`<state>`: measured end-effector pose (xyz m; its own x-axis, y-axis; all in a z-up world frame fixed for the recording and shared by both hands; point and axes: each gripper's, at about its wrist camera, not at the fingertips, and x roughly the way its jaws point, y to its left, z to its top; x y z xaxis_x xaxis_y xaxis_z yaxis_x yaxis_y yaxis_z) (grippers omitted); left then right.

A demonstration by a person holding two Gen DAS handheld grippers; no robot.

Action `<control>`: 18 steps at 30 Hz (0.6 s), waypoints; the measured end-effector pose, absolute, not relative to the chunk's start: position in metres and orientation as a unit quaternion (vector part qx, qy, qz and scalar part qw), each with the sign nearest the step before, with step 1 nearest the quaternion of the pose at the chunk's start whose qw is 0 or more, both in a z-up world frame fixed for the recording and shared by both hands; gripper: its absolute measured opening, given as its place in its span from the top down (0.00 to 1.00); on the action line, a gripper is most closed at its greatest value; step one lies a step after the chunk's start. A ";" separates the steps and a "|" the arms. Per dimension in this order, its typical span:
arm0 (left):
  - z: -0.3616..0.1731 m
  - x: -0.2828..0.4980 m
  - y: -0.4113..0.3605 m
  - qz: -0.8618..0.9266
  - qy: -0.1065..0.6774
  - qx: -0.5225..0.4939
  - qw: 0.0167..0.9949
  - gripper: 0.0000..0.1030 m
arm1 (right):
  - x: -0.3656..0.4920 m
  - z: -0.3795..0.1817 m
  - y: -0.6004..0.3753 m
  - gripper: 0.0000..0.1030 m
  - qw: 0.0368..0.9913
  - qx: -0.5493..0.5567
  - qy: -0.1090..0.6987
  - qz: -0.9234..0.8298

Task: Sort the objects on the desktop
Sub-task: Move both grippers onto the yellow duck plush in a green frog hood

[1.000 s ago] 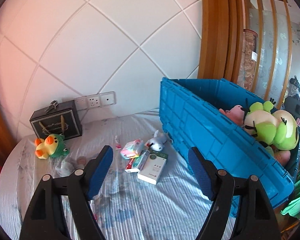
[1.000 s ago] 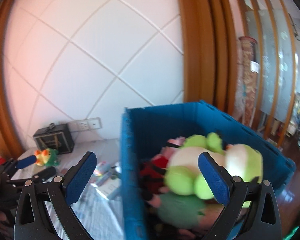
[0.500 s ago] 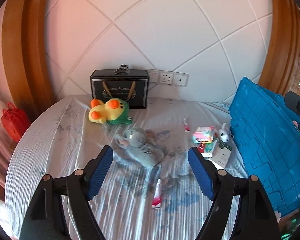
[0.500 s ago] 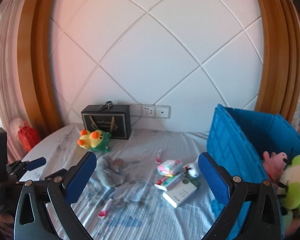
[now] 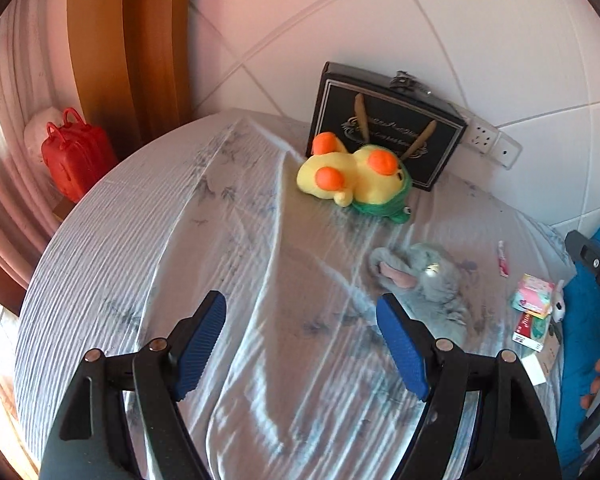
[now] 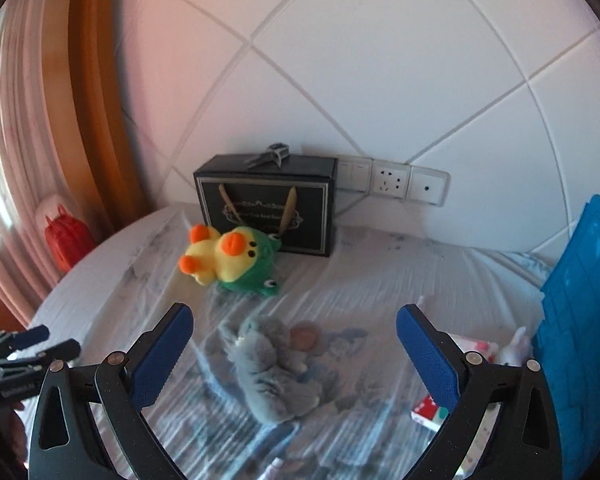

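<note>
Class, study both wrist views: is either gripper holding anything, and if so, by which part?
Nothing is held. The left gripper and right gripper are both open and empty above the table; the grey plush toy lies untouched.

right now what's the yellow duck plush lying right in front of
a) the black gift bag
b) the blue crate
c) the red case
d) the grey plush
a: the duck plush lies on the cloth just in front of the black gift bag by the wall; the grey plush is nearer the camera, the red case off to the left and the blue crate far right.
</note>
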<state>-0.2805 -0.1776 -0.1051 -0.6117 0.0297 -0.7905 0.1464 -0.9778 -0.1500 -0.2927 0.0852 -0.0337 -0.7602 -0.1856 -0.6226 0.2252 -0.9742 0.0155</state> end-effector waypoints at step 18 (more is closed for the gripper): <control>-0.199 -0.506 -0.143 -0.869 -0.011 0.493 -0.022 0.25 | -0.498 -0.159 0.018 0.00 0.143 0.489 0.015 -0.861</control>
